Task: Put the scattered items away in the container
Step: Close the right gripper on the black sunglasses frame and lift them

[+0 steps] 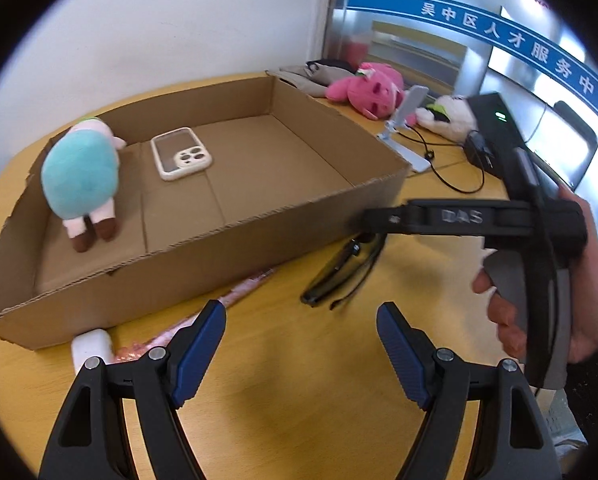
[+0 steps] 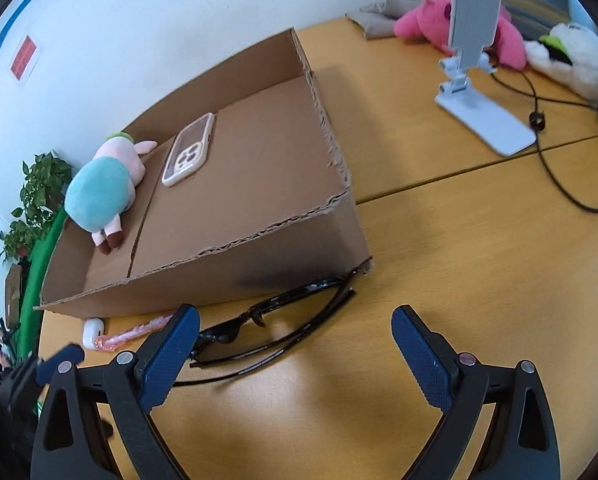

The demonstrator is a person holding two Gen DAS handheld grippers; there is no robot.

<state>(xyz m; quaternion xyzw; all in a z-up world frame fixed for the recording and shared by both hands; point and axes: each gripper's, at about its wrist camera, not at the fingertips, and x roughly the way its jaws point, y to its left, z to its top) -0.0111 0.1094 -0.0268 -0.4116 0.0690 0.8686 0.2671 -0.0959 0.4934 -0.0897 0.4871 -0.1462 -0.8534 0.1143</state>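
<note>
From the left wrist we see our left gripper with its jaws standing wide apart, nothing between them, over bare yellow wooden table. That view alone shows the right hand wrapped around the other tool's grey handle at the right edge, its black body reaching over the near right corner of the cardboard box.

From the right wrist we see our right gripper, jaws likewise wide open and empty. Here the black sunglasses lie folded on the table just beside the box's near wall, partly behind the left blue pad; in the left view they are blurred and half covered by the black tool. This view alone shows a leafy green plant and a red notice on the white wall at far left.

Inside the box lie a teal and pink plush toy at the left and a phone case near the middle, apart from each other. Outside, against the near wall, sit a white earbud case and a pink wrapped stick; what the stick is we cannot tell.

On the far right of the table stand a white phone stand, a pink plush, a white plush and black cables. A blue banner crosses glass panels beyond.
</note>
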